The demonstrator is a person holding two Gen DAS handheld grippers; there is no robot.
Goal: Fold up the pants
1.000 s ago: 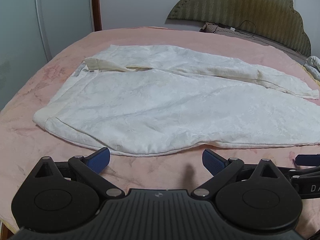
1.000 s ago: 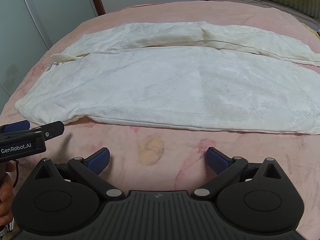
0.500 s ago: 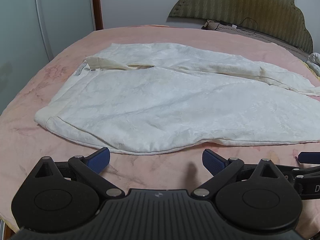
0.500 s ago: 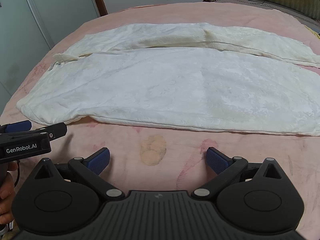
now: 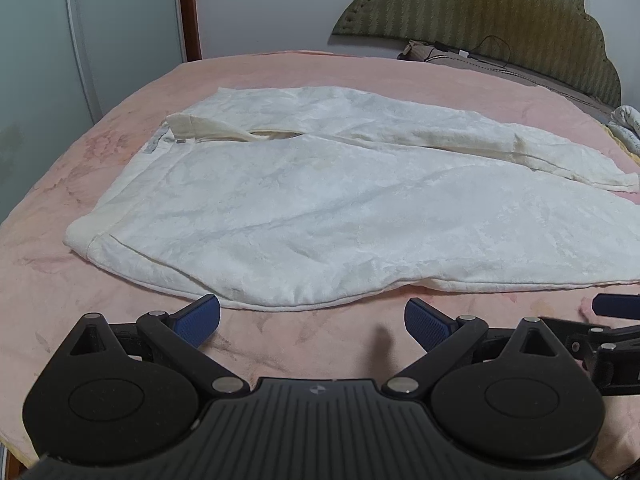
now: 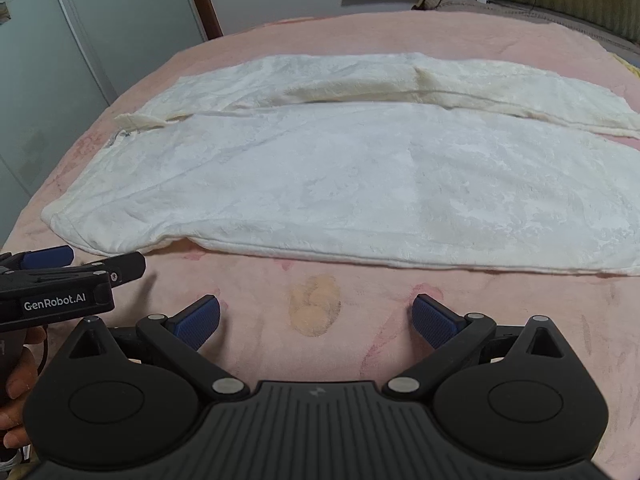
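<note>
White pants (image 5: 320, 208) lie flat on a pink bed (image 5: 280, 344), waistband to the left, both legs running to the right; they also show in the right wrist view (image 6: 360, 184). My left gripper (image 5: 312, 320) is open and empty, just short of the pants' near hem edge. My right gripper (image 6: 316, 318) is open and empty over bare blanket, a little short of the near leg. The left gripper's body (image 6: 60, 288) shows at the left of the right wrist view.
A green padded headboard (image 5: 500, 20) stands at the far right with cables and a pillow (image 5: 460, 54) below it. Pale wardrobe doors (image 5: 80, 40) stand along the left. A brownish stain (image 6: 316, 310) marks the blanket (image 6: 520, 300).
Both grippers have drawn slightly back and up from the pants; the garment sits a little farther away in both views. Both stay open. The pants have not moved.
</note>
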